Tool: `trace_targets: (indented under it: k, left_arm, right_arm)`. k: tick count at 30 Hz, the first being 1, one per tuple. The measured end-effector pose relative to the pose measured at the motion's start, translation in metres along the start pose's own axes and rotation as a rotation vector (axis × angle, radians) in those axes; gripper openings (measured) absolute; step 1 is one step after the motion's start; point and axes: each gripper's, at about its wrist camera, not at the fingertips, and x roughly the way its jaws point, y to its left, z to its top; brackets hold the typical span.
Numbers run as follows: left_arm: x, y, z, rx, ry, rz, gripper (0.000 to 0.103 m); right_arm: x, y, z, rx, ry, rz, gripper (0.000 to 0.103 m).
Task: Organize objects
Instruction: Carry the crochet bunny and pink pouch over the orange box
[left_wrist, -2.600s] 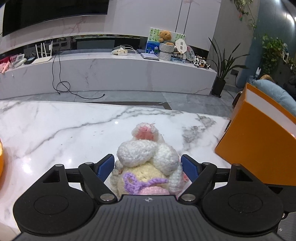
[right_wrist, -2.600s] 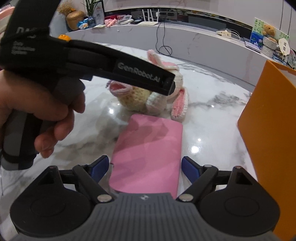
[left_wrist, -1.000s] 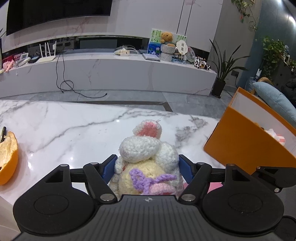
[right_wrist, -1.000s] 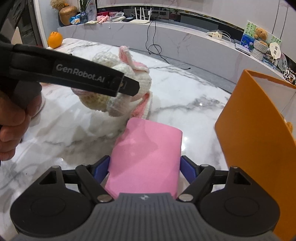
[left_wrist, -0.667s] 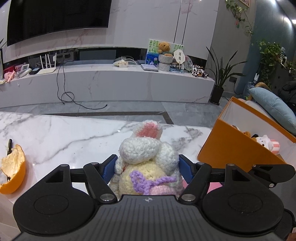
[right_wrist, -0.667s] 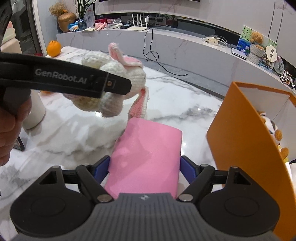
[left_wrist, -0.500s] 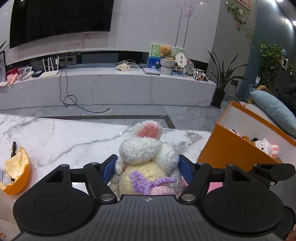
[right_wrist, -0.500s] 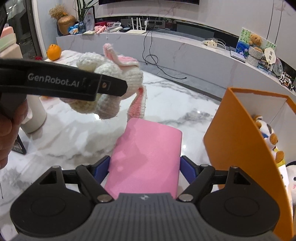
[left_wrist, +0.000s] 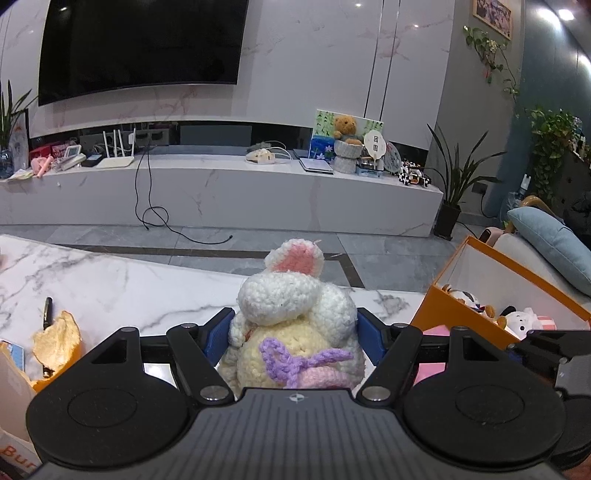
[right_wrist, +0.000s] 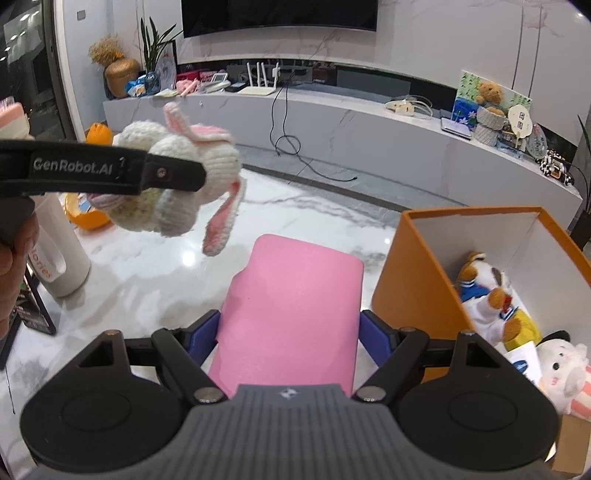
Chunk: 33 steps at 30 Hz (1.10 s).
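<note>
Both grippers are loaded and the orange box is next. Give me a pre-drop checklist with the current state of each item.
1. Left gripper has the crocheted bunny pinched between its pads, lifted off the marble table: ok.
2. Right gripper is closed on the pink pad: ok.
3. Orange box is open on top: ok.
4. Free room in the box: plush toys already lie inside, white floor shows beside them: ok.
5. Bunny is above the box opening: not ok, it hangs over the table left of it.
6. Bunny's dangling ear will clear the box wall: cannot tell.
</note>
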Motion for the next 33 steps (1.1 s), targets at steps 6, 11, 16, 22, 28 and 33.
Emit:
trace_targets:
  k: [6,11,16,22,28,33]
  left_arm:
    - [-0.007,-0.012,0.004,0.042,-0.011,-0.010,0.082]
    - [-0.012,-0.026,0.009,0.072,-0.021,-0.012,0.082]
    - [-0.014,-0.038,0.010,0.080,-0.025,-0.022,0.082]
    - [-0.012,-0.061,0.018,0.095,-0.036,-0.048,0.082]
    - [-0.011,-0.084,0.029,0.120,-0.056,-0.074,0.082]
    - [-0.009,-0.102,0.036,0.131,-0.067,-0.095,0.082]
  right_arm:
    - [-0.012,-0.009,0.007,0.015,-0.035,-0.007,0.081]
    - [-0.021,-0.015,0.012,0.034,-0.063,-0.016,0.081]
    - [-0.032,-0.025,0.016,0.058,-0.092,-0.026,0.081]
    - [-0.047,-0.041,0.023,0.099,-0.135,-0.043,0.081]
    - [-0.065,-0.064,0.024,0.148,-0.174,-0.074,0.081]
    - [-0.079,-0.083,0.021,0.182,-0.197,-0.101,0.081]
